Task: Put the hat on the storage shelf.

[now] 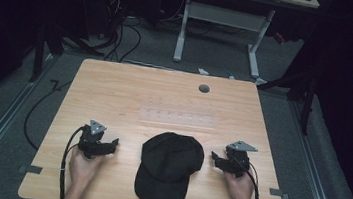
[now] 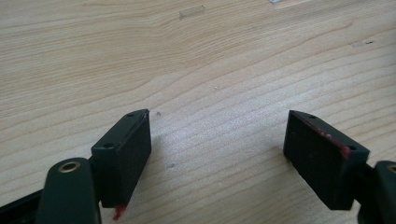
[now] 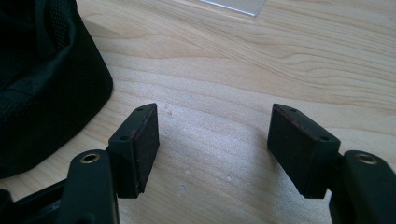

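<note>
A black fabric baseball cap lies near the front edge of the light wooden table, brim toward the person, its long axis running front to back. It sits between the two grippers — left gripper and right gripper both gape empty — the right slightly nearer.

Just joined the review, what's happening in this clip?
A person sits at a wooden table with a two-jaw gripper in each hand. A black cap lies between them near the front edge, brim toward the person. The left gripper and right gripper rest on either side of the cap, jaws open with nothing between them. Neither touches the cap.
</note>
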`<state>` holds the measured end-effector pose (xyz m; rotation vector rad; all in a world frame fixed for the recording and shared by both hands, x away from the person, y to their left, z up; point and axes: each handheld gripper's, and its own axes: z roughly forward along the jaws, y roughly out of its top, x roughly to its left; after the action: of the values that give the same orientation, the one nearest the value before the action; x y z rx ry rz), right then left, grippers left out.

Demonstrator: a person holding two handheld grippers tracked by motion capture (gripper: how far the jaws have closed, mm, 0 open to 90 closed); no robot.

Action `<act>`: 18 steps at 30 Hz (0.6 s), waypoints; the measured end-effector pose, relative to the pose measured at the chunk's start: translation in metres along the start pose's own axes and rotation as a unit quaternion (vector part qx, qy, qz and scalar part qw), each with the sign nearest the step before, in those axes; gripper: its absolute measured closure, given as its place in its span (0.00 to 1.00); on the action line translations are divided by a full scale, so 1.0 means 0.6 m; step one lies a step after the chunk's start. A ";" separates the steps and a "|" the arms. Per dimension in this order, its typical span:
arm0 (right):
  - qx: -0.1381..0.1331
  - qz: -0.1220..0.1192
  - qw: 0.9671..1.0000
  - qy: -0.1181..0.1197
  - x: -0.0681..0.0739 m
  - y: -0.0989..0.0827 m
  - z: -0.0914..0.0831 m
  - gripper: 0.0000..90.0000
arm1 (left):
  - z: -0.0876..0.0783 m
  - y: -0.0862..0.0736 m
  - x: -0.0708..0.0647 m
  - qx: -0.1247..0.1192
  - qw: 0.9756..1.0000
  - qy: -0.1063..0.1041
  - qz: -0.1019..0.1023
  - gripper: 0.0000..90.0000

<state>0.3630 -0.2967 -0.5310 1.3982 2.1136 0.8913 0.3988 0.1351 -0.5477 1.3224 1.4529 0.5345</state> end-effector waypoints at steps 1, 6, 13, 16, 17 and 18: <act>0.000 0.000 1.000 0.000 0.000 0.000 0.000 0.38 | 0.000 0.000 0.000 0.000 1.000 0.000 0.000 0.26; -0.001 -0.001 1.000 0.000 0.000 0.000 0.000 0.40 | 0.000 0.000 0.000 0.000 1.000 0.000 -0.001 0.26; -0.001 0.004 1.000 -0.002 0.000 0.000 0.000 0.41 | 0.000 0.000 0.000 0.000 1.000 0.000 -0.001 0.26; -0.002 0.006 1.000 -0.006 0.001 0.000 0.000 0.43 | 0.000 0.000 0.000 0.000 1.000 0.000 -0.001 0.26; -0.003 0.012 1.000 -0.012 0.001 0.000 -0.001 0.47 | 0.000 0.000 0.000 0.000 1.000 0.000 -0.001 0.26; -0.003 0.012 1.000 -0.012 0.001 0.000 -0.001 0.47 | 0.000 0.000 0.000 0.000 1.000 0.000 -0.001 0.26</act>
<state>0.3621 -0.2961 -0.5306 1.4280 2.0791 0.8851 0.3990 0.1352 -0.5477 1.3212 1.4536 0.5327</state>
